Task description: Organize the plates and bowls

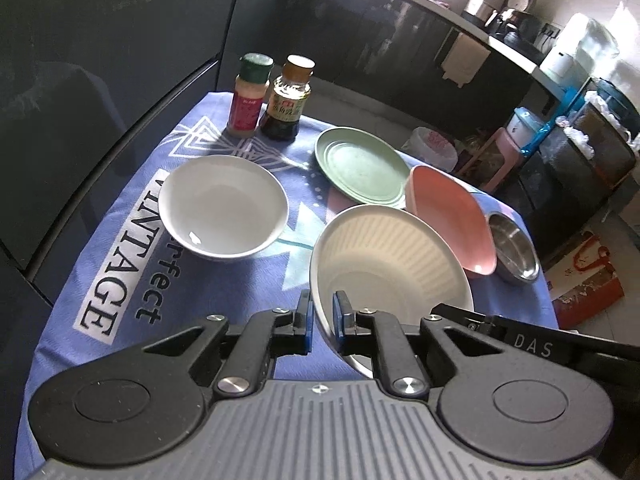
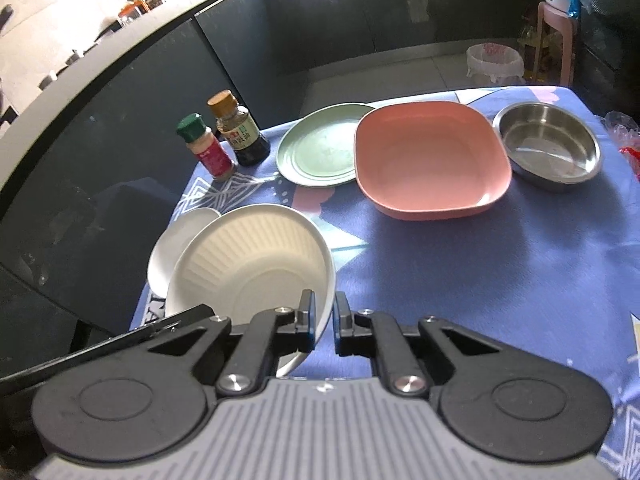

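Note:
Both grippers grip the rim of one cream ribbed bowl (image 1: pixel 384 256), which also shows in the right wrist view (image 2: pixel 256 264), held tilted above the cloth. My left gripper (image 1: pixel 323 320) pinches its near left rim; my right gripper (image 2: pixel 325 320) pinches its right rim. A plain white bowl (image 1: pixel 222 206) sits on the cloth to the left, partly hidden behind the ribbed bowl in the right wrist view (image 2: pixel 176 244). A green plate (image 2: pixel 320 148), a pink square dish (image 2: pixel 432 160) and a steel bowl (image 2: pixel 548 144) stand further back.
A red spice jar (image 2: pixel 206 148) and a dark sauce bottle (image 2: pixel 240 130) stand at the table's back left corner. The blue tablecloth (image 2: pixel 480 272) covers the table. Dark cabinets lie to the left; a bin (image 2: pixel 494 60) and pink stool (image 2: pixel 554 36) stand on the floor beyond.

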Demonstrator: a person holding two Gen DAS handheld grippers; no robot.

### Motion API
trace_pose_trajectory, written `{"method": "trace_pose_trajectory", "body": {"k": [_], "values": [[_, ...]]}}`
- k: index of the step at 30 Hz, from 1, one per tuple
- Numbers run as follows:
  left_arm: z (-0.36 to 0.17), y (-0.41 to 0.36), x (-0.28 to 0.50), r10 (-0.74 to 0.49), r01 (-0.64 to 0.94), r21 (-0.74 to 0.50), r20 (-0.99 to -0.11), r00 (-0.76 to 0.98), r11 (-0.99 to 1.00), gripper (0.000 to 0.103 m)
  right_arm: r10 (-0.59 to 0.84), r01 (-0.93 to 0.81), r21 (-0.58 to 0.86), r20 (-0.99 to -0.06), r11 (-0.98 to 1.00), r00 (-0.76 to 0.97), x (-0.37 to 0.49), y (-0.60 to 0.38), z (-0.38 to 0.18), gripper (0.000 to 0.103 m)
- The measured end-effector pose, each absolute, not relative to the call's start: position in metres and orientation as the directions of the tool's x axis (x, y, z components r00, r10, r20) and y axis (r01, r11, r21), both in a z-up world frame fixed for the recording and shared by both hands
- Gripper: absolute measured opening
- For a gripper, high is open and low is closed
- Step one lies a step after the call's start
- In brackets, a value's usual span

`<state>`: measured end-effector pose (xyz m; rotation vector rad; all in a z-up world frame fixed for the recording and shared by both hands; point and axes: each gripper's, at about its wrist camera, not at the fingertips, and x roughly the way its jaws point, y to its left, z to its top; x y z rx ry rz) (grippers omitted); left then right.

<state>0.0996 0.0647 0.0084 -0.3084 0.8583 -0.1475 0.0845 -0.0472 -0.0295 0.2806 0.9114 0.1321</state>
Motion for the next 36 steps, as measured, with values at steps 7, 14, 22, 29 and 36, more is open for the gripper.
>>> {"method": "trace_pose_trajectory", "body": {"k": [7,14,22,29,36], "values": [[0.021,0.065,0.066,-0.260,0.027,-0.324,-0.703,0.662,0.946,0.009,0.235,-0.006,0.297,-0.744,0.955,0.626,0.050,-0.046,-0.017,0.103],[0.029,0.063,0.036,-0.275,0.053,-0.323,-0.694,0.665,0.945,0.009,0.239,-0.006,0.306,-0.733,0.952,0.637,0.018,-0.049,-0.011,0.103],[0.028,0.060,0.008,-0.280,0.075,-0.309,-0.699,0.658,0.948,0.009,0.249,0.004,0.324,-0.734,0.946,0.632,-0.012,-0.052,-0.015,0.103],[0.027,0.057,-0.012,-0.284,0.091,-0.300,-0.700,0.655,0.950,0.009,0.238,0.011,0.317,-0.734,0.948,0.636,-0.032,-0.053,-0.019,0.103],[0.022,0.056,-0.022,-0.285,0.096,-0.294,-0.710,0.644,0.951,0.009,0.235,0.015,0.313,-0.742,0.950,0.627,-0.046,-0.053,-0.026,0.103]]}}
